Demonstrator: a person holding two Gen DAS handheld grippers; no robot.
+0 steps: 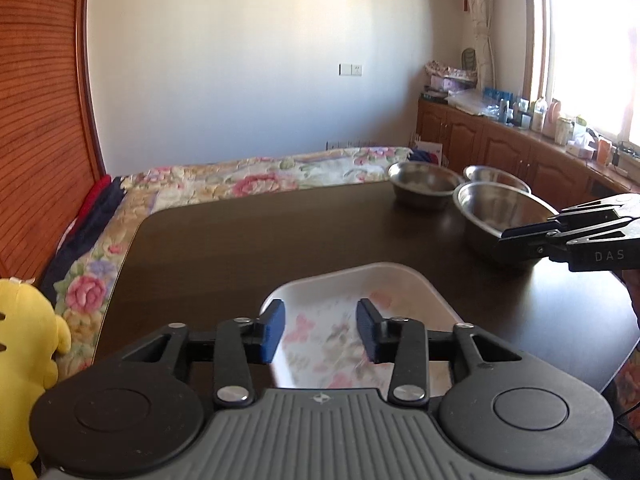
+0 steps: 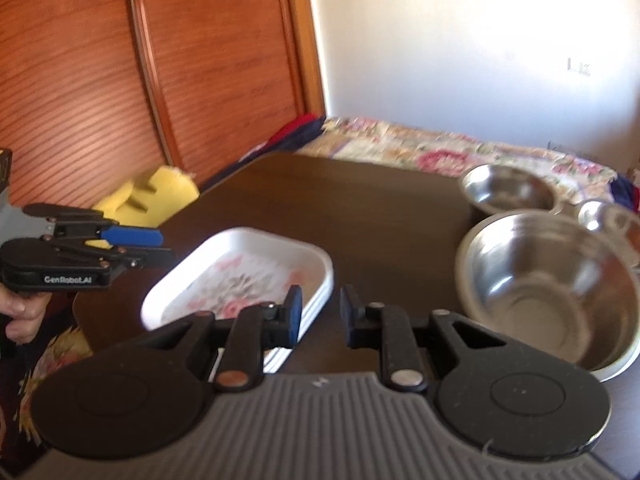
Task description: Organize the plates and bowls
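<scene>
Plates first: a white square plate (image 1: 360,312) with a pink floral print sits on the dark desk (image 1: 240,240), close to its near edge, and in the right wrist view thin rims beneath it suggest it tops a short stack. Left tool (image 1: 320,330) hangs right over that plate, blue pads apart, nothing pinched between them, so it's released. From the other side, the left tool (image 2: 132,246) shows in profile at the left, clear of the plate's rim, with a person's fingers (image 2: 18,316) wrapped round its handle.

Right tool (image 2: 320,314) now: its fingers stand a narrow gap apart over bare desk between the plate and the nearest bowl, gripping nothing, released as well. In the left wrist view the right tool (image 1: 520,242) reaches in from the right edge, crossing in front of that bowl; whether it touches the rim I can't tell.

Moving out: a large steel bowl (image 2: 544,284) stands just right of the plate, upright and empty. Behind it a second steel bowl (image 2: 508,192) and a third (image 2: 612,224), clustered near the far right corner.

Beyond the desk, a floral bedspread (image 1: 260,178), a yellow plush toy (image 1: 24,344) at the left, and a wooden slatted door (image 2: 120,80).
</scene>
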